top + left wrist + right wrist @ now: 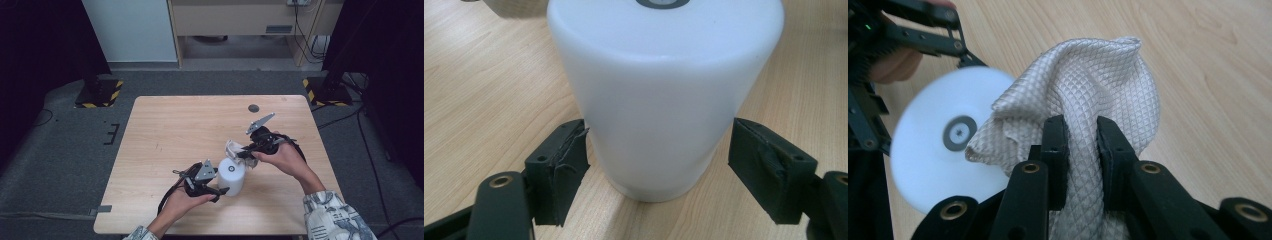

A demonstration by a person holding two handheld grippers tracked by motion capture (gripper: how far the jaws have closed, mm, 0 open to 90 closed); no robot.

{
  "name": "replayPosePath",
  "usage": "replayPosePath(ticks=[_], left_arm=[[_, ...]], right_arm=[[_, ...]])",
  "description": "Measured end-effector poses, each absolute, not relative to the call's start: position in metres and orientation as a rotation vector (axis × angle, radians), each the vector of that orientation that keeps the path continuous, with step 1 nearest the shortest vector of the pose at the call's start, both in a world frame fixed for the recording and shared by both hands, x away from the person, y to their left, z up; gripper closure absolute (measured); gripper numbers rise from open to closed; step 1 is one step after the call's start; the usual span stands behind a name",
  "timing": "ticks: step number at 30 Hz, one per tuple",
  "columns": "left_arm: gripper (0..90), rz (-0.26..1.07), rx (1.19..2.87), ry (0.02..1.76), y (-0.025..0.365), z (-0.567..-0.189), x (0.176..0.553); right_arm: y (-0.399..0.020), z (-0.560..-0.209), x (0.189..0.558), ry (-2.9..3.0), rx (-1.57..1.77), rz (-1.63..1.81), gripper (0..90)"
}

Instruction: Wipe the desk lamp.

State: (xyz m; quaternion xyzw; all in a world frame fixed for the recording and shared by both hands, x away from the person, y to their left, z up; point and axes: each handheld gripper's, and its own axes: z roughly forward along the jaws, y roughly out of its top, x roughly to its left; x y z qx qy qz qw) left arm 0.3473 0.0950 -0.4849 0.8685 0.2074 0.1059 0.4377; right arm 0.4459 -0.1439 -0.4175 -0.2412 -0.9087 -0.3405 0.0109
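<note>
A smooth white cup [231, 176] stands upside down near the tabletop's [170, 130] front edge, pinched at its sides by the left gripper [220, 191]. The right gripper [243, 154] pinches a pale waffle-textured cloth [1088, 95] just above it.

One white cup [231, 176] (upside down), one waffle-weave cloth [1088, 95], two hand-held grippers, perhaps one table grommet [253, 108].

White cup [943, 150] motion-blurred; cloth [1088, 100] bottom cut off.
</note>
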Motion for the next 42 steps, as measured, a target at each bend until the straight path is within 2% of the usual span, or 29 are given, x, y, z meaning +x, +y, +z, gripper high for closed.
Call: replayPosePath(ticks=[27, 35, 42], left_arm=[[24.0, 0.283, 2.161, 0.507, 0.094, -0.483, 0.347], [24.5, 0.284, 2.165, 0.503, 0.095, -0.483, 0.347], [25.5, 0.286, 2.164, 0.503, 0.095, -0.483, 0.347]], right_arm=[[-0.152, -0.481, 0.443, -2.732, -0.858, -1.044, 77.4], [-0.154, -0.477, 0.44, -2.755, -0.85, -1.04, 77.4], [-0.165, -0.446, 0.434, -2.738, -0.834, -1.183, 77.5]])
